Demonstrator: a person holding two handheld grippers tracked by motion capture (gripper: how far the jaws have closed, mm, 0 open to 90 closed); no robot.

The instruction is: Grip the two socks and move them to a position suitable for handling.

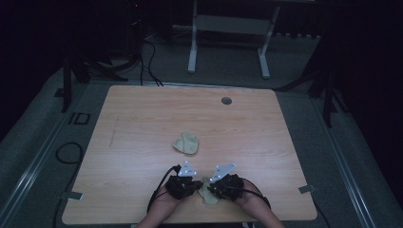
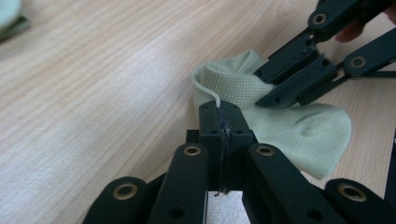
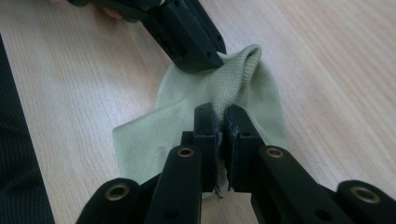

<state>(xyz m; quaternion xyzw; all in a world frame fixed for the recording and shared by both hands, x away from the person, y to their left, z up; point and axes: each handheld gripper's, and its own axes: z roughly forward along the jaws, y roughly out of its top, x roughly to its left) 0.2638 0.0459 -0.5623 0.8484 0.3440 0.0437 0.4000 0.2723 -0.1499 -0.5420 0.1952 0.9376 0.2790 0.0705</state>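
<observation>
Gripping one pale green sock (image 2: 289,130) at its cuff, my left gripper (image 2: 223,109) and right gripper (image 3: 220,116) both clamped on it (near table (image 1: 142,123) edge); second sock (image 1: 187,143) lying mid-table.

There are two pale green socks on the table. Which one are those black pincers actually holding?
The near sock, at the table's front edge. The left gripper and right gripper both pinch its cuff. The other sock lies bunched mid-table, untouched.
</observation>
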